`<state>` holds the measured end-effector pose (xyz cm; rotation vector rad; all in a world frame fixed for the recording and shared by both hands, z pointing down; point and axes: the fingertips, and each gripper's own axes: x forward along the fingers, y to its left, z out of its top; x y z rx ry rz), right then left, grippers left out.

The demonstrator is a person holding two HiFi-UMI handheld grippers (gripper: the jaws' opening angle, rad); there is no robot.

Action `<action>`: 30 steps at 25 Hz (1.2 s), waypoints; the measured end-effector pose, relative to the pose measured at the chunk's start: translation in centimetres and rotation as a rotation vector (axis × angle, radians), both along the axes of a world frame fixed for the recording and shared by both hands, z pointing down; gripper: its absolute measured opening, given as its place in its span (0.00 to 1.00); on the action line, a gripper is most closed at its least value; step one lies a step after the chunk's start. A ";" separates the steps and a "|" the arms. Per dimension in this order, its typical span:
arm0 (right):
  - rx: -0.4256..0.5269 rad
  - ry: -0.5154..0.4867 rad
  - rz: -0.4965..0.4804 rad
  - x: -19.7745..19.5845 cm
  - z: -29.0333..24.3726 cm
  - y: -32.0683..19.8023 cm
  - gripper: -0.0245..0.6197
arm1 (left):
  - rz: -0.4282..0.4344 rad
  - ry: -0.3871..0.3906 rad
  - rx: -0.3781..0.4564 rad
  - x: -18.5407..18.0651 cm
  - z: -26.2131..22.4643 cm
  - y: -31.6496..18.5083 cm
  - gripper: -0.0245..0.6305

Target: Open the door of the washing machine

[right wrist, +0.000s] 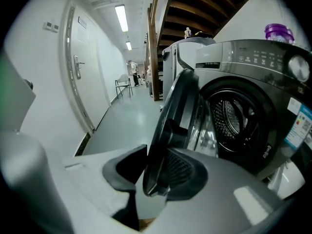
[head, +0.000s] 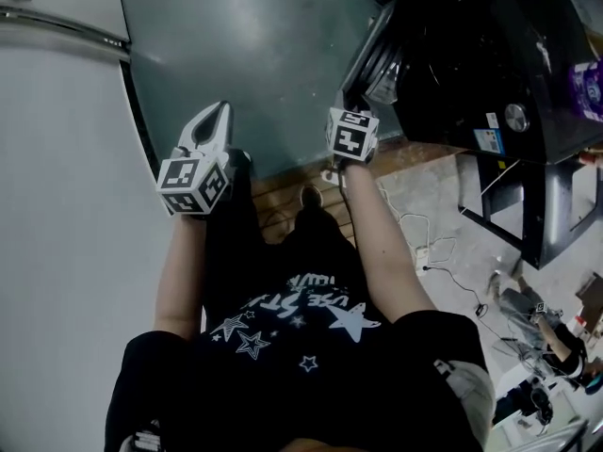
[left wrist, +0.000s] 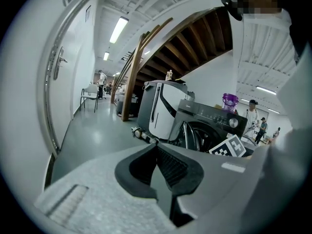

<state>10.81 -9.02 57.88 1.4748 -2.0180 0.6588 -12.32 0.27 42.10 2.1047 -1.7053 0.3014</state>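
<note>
Fingers, right gripper (right wrist: 157, 151): part-spread astride the rim of the door (right wrist: 175, 106), and the hold looks slack.
Fingers, left gripper (left wrist: 157, 147): tips pressed together with nothing between them, held off to the side, clear of the machine.
Door: swung well out from the washing machine (right wrist: 253, 57), edge-on in the right gripper view, with the drum (right wrist: 234, 118) exposed.
Progress: the opening looks essentially done.
Remaining: probably only letting go and drawing the right gripper clear.
</note>
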 end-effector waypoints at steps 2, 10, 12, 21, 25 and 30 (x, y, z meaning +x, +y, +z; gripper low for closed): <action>-0.002 -0.010 0.010 -1.9 -0.1 -0.6 0.23 | -0.003 -0.003 0.002 -1.6 -0.2 -0.8 0.05; -0.017 -0.053 0.061 -9.4 0.2 -4.0 0.24 | -0.039 0.009 0.019 -8.5 -0.3 -4.4 0.05; -0.016 -0.048 0.089 -11.0 0.4 -5.0 0.24 | -0.041 0.024 0.019 -10.6 -0.1 -5.2 0.05; -0.066 0.008 0.325 -17.5 -0.3 -9.3 0.23 | 0.062 0.037 -0.056 -23.9 1.2 -10.2 0.05; -0.102 0.061 0.417 -18.3 0.1 -10.4 0.23 | 0.197 -0.035 -0.101 -27.2 2.2 -12.2 0.05; -0.106 0.061 0.503 -19.2 0.0 -12.3 0.22 | 0.305 -0.073 -0.134 -28.4 3.0 -14.7 0.05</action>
